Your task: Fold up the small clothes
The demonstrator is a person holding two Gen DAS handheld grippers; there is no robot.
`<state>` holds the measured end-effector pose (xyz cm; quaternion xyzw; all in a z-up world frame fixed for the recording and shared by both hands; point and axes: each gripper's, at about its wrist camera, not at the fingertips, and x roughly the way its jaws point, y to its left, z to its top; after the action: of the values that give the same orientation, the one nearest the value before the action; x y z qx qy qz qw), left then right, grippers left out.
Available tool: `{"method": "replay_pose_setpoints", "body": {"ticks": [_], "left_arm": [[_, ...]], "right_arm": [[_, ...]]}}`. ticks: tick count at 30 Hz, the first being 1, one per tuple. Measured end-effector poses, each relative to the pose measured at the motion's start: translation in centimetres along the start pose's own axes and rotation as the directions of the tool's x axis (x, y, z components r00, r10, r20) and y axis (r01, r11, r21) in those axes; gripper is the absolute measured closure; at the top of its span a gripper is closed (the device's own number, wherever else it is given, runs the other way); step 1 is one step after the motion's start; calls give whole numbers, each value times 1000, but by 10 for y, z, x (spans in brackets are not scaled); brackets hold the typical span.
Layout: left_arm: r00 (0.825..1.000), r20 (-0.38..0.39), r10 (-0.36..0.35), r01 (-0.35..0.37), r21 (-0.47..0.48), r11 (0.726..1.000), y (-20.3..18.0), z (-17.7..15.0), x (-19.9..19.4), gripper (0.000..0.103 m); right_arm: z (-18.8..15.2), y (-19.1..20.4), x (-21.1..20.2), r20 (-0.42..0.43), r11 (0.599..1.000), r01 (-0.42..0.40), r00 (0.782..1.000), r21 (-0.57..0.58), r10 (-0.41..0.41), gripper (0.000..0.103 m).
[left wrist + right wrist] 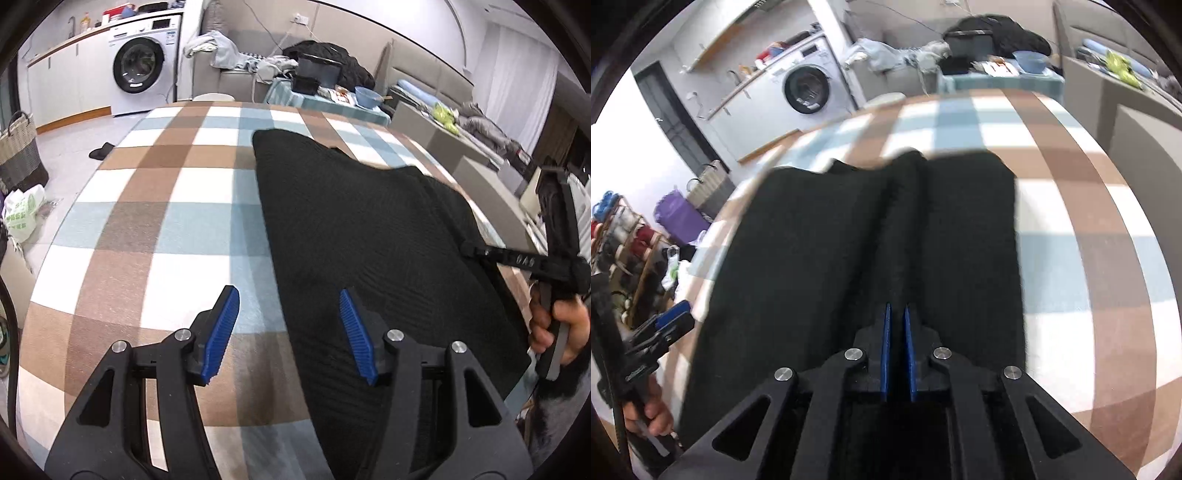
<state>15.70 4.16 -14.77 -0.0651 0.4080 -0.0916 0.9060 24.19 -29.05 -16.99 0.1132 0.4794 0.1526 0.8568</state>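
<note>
One black knit garment (pixel 354 236) lies on the checked tablecloth (pixel 155 206) of brown, blue and white squares, filling the 3 o'clock half of the left wrist view. There the left gripper (pixel 291 325) stands wide, its two blue pads apart: the pad at 7 o'clock hangs over bare cloth, the other over the garment's near edge, with nothing pinched between them. That view alone shows the right gripper (pixel 469 251) from outside, a black finger reaching in from 3 o'clock onto the garment's edge, with a hand (pixel 561 325) wrapped round its handle. The right wrist view shows what the first cannot: the right gripper's blue pads drawn almost together on a raised ridge of the black fabric, which runs up toward 12 o'clock between two flatter panels. It is blurred, so the exact contact is hard to judge. At 8 o'clock there the left gripper appears small and side-on, another hand (pixel 657 413) below it. One washing machine (pixel 142 66) stands in the background near 11 o'clock in both views; one woven basket (pixel 18 151) shows at 9 o'clock in the left.
</note>
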Motion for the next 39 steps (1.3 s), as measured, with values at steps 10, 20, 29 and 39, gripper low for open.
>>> {"method": "replay_pose_setpoints", "body": {"ticks": [10,20,29,39], "left_arm": [[1000,-25,-18,19,41,999,-17,-11,0,47],[997,-60,-48,54,100,994,-32,-41,-16,41],[993,-78,-89,99,128,987,-36,-61,-33,36],[990,-99,-99,114,163,980,-45,-70,-34,31]], "right_arm": [[-18,39,-27,-29,977,-200,980,-74,198,73],[-35,49,-42,27,977,-172,984,-126,177,95],[-77,31,-46,-96,952,-305,948,5,304,71],[-98,45,-77,13,959,-254,966,-128,258,94]]}}
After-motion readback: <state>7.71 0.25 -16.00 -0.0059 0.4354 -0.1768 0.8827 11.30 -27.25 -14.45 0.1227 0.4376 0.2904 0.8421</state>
